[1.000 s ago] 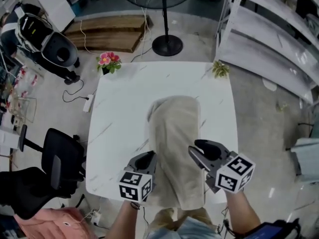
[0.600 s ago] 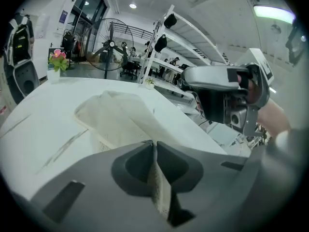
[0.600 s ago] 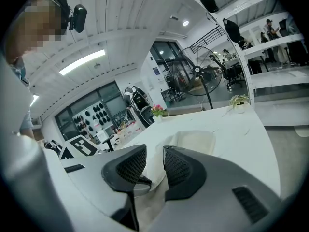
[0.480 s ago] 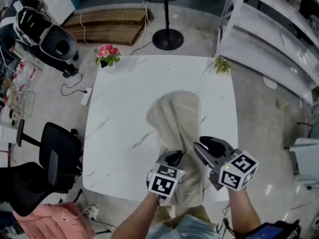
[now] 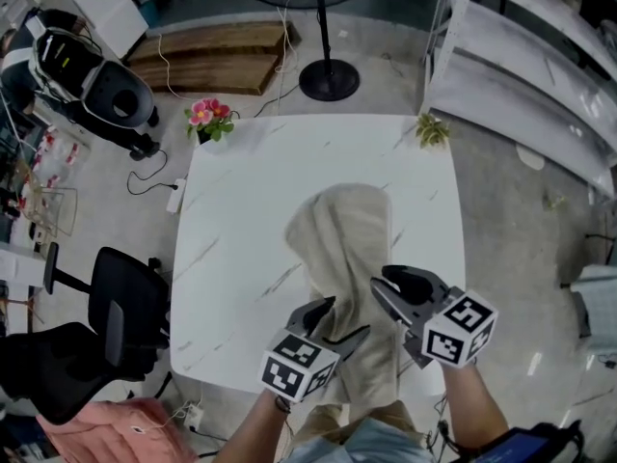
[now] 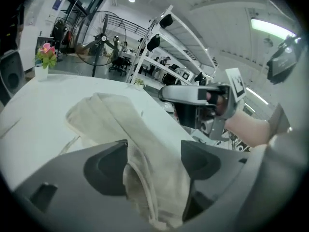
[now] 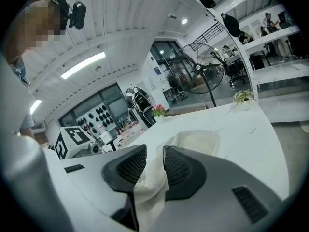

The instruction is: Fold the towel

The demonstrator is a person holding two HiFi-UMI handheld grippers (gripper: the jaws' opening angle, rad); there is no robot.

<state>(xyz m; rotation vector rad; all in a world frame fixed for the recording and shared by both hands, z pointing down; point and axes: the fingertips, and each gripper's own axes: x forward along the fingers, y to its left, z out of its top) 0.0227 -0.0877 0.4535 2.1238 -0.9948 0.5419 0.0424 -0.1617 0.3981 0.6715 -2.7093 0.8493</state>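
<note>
**Towel pinched by right gripper, let go by left.**

The beige towel [image 5: 345, 239] is laid lengthwise at the centre of the white table [image 5: 231, 220], bunched into a long strip, with its near end reaching the table's lower edge. The right gripper [image 5: 379, 285], at lower right of the head view, is closed on a fold at the towel's right side, and cloth is seen pinched between its ribbed pads. The left gripper [image 5: 345, 316], at lower centre, has just had its jaws opened wide. The towel's near part is seen lying between them, pressed by neither pad. A pot of pink flowers [image 5: 210, 119] is set at the table's upper-left corner and a small green plant [image 5: 431, 130] at its upper-right corner.
</note>
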